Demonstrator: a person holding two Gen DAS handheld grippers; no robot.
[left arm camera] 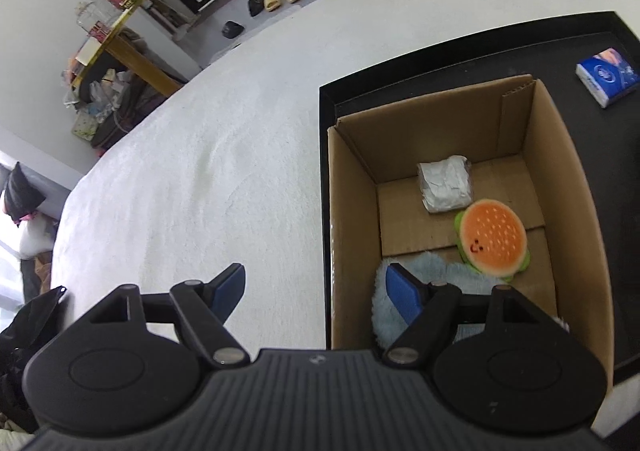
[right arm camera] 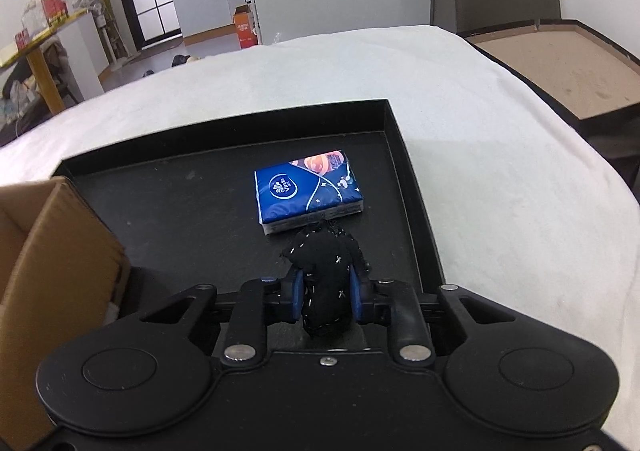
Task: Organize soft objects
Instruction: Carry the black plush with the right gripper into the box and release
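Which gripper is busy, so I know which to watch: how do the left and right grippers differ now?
The left gripper stands open with nothing between its blue pads; the right gripper is shut on a black cloth item with white stitching. The left hangs by the edge of the brown cardboard box; the right is over the black tray, near the blue tissue pack. Both have blue pads.

White cloth [left arm camera: 224, 139] covers the work surface. Slippers [left arm camera: 280, 1] lie on the floor beyond. A cluttered yellow-edged table [left arm camera: 120, 31] stands against the wall. An orange carton [right arm camera: 245, 30] stands beside a cabinet.
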